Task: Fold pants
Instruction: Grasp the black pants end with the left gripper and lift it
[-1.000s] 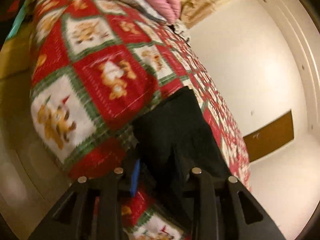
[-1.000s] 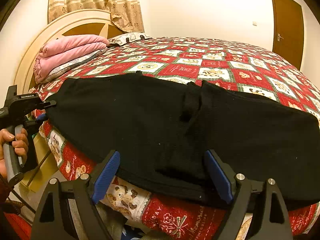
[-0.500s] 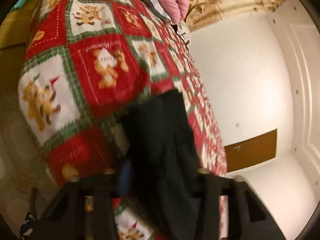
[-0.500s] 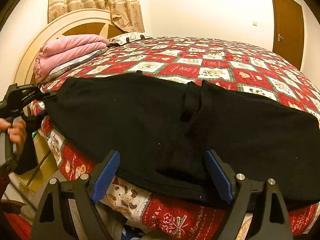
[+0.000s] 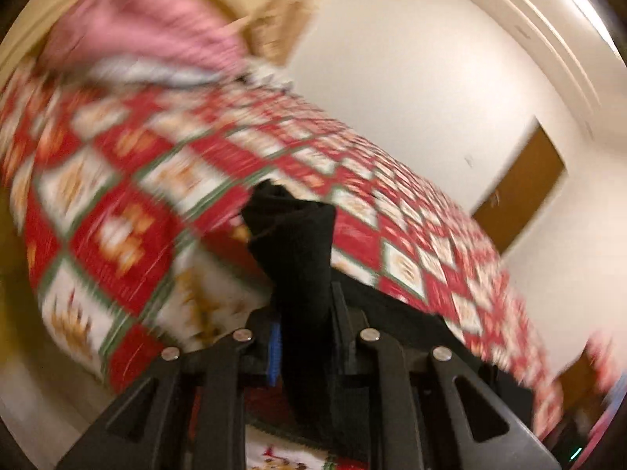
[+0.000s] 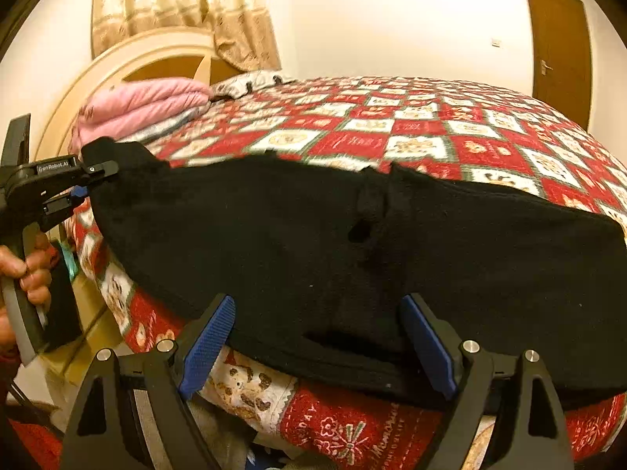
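Observation:
Black pants (image 6: 313,235) lie spread across the near edge of a bed, over a red, white and green patchwork bedspread (image 6: 431,133). At the far left of the right wrist view, my left gripper (image 6: 88,180) is closing its jaws on the pants' left end and lifting that corner off the bed. In the blurred left wrist view, a bunch of black fabric (image 5: 294,227) stands pinched between the left gripper's (image 5: 305,313) fingers. My right gripper (image 6: 317,305) is open, its blue pads wide apart on either side of the pants' front edge and not pressing on it.
A folded pink quilt (image 6: 145,105) lies by the cream headboard (image 6: 117,58) at the back left. A curtain (image 6: 188,4) hangs behind it. A brown door (image 6: 560,47) is at the back right. A person's hand (image 6: 31,270) grips the left gripper's handle.
The left gripper's jaws have closed on the pants' left end, rolled and risen, pulling that corner up off the bed. The right gripper has stayed still.

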Motion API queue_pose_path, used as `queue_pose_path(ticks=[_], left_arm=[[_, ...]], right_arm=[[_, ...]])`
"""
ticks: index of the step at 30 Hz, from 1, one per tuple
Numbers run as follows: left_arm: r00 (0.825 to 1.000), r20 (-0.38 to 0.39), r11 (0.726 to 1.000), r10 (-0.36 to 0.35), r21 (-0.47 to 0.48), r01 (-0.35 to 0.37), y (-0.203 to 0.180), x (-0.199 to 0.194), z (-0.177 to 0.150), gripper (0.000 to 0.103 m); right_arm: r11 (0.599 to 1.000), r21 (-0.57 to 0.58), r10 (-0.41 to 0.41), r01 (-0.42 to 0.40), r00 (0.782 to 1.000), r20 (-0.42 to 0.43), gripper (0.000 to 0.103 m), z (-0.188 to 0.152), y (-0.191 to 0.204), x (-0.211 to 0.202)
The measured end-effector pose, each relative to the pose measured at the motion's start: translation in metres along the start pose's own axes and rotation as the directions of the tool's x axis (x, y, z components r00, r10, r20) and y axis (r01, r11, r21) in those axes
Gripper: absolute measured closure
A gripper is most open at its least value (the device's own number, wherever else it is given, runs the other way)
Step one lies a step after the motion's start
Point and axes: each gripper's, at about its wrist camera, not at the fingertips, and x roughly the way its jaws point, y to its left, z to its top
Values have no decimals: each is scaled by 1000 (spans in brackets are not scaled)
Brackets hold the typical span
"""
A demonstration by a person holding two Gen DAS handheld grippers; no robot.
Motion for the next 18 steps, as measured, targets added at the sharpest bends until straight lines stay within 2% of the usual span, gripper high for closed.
queue_pose_path(ticks=[3, 4, 6, 8, 10, 13, 18], left_arm=[[999, 18, 980, -33, 199, 29, -50, -2, -3, 82], [998, 17, 967, -55, 249, 49, -61, -3, -4, 82], [994, 9, 932, -106, 349, 96, -89, -6, -13, 82], [988, -24, 885, -154, 441, 149, -121, -9, -27, 82], [980, -69, 850, -186, 489, 195, -143, -6, -38, 82], [971, -132, 806, -200, 540, 240, -170, 1, -56, 82], [958, -214, 746, -189, 603, 282, -194, 10, -90, 82]], right_arm=[[991, 134, -5, -3, 998, 59, 15, 4, -25, -13], [975, 224, -5, -14, 997, 83, 15, 5, -41, -19], [944, 330, -13, -20, 995, 95, 15, 3, -62, -24], [905, 424, -3, -37, 995, 95, 15, -2, -83, -25], [893, 447, 0, -52, 993, 115, 15, -3, -89, -30], [898, 438, -11, -38, 994, 109, 15, -2, -85, -31], [892, 449, -5, -44, 994, 108, 15, -5, -86, -30]])
